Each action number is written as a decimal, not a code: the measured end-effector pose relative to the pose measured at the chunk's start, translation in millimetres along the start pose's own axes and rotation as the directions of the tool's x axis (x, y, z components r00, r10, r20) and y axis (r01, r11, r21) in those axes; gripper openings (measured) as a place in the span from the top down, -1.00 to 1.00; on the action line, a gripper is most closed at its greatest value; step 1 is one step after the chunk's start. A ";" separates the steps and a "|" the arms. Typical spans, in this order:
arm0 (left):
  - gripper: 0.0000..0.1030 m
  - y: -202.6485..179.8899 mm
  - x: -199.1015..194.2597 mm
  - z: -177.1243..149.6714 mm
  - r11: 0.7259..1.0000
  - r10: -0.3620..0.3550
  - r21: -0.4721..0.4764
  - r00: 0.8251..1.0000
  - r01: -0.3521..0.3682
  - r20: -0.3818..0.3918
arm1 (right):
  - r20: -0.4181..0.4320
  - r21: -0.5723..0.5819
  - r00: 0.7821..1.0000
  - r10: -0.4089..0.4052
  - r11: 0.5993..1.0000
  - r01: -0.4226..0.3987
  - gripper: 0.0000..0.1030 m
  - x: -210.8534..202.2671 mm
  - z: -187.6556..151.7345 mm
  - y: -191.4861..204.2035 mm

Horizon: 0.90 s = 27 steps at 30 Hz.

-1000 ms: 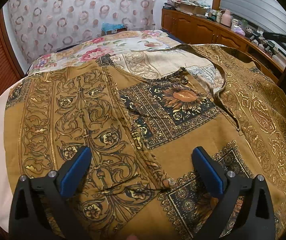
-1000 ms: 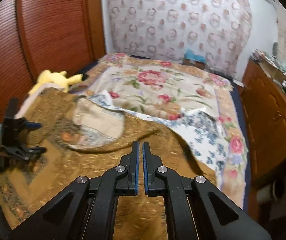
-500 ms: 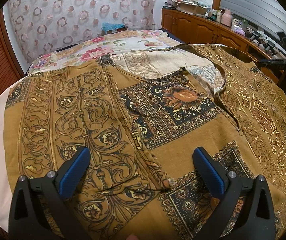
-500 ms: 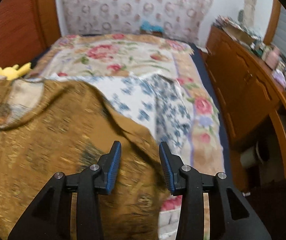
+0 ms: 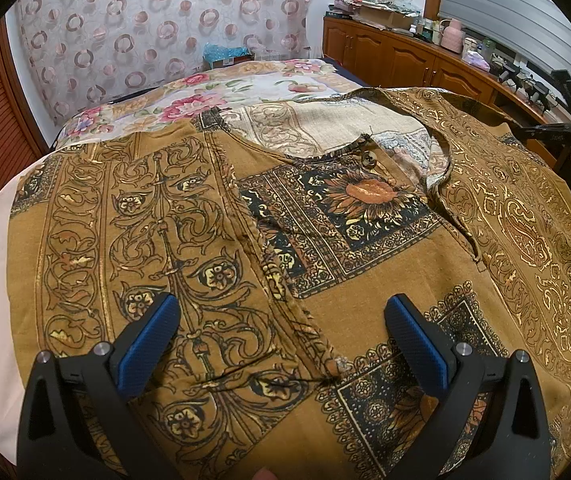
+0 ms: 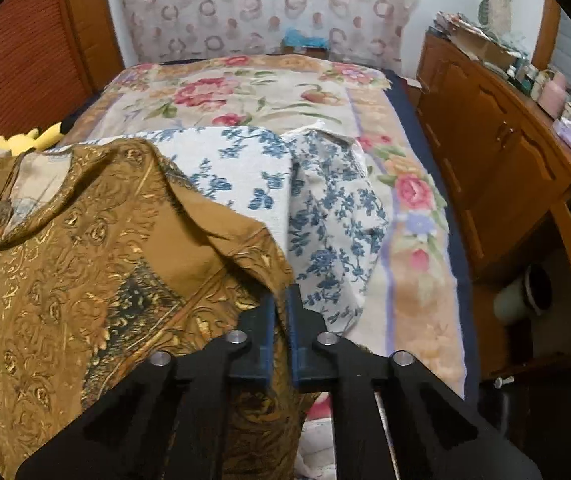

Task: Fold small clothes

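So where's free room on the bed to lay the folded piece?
The far floral bedspread is bare between the blue-flowered garment and the curtain. The near half is crowded: the brown shirt covers it, overlapping the blue-flowered garment.

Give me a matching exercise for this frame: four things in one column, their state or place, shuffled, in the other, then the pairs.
Things:
1. left gripper
2. right gripper
3. blue floral garment
4. yellow plush toy

States or places:
A. shut on the brown shirt's edge
B. at the bed's left side, beside the red panelled wall
C. jaws open above the brown shirt
D. spread on the bed, partly under the brown shirt

Pairs: 1-C, 2-A, 3-D, 4-B
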<state>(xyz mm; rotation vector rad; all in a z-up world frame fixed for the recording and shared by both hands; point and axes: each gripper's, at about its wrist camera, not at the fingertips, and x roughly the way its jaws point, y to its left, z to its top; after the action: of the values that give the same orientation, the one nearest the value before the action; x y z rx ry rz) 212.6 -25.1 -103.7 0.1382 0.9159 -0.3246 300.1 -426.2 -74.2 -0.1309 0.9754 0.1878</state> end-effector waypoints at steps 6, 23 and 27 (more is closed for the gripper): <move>-1.00 0.0 0.0 0.1 1.000 0.000 0.000 1.000 0.000 0.000 | 0.060 -0.028 0.997 0.047 0.999 -0.045 1.00 -44.1 10.3 22.5; -1.00 0.3 -0.2 0.6 1.000 0.000 0.000 1.000 0.000 -0.001 | 0.046 -0.234 0.962 0.269 0.939 -0.252 0.49 -83.8 36.9 178.6; -1.00 0.3 -0.2 0.6 1.000 0.000 0.000 1.000 0.000 -0.001 | 0.089 -0.206 0.960 0.264 0.948 -0.242 0.15 -88.4 30.3 167.0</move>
<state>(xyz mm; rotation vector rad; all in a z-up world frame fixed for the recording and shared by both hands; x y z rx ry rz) 213.1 -24.9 -103.1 0.1381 0.9170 -0.3243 240.1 -266.1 11.8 -0.1708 0.8546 0.5229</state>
